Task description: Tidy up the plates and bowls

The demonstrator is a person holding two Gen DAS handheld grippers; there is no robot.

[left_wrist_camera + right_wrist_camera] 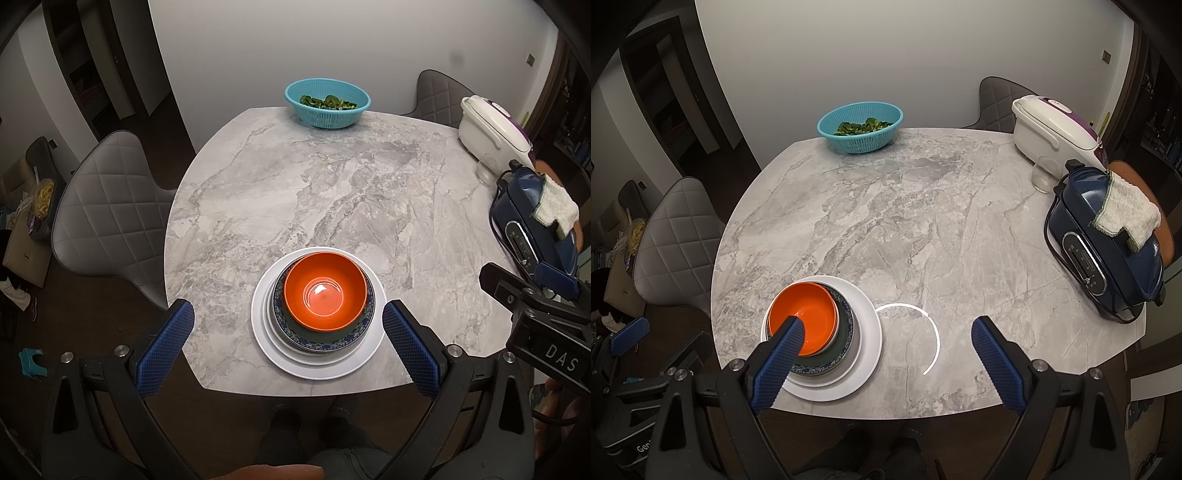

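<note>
Grey marble table (295, 192) carries, at its near edge between the spread, empty left gripper (288, 347) and right gripper (886, 362), an orange bowl (325, 291) stacked on white plates (317, 365), with a teal colander (327, 103) far beyond it.

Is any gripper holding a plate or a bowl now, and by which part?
Nothing is held. The left gripper and the right gripper are both open and empty; the orange bowl sits on the stacked plates.
</note>
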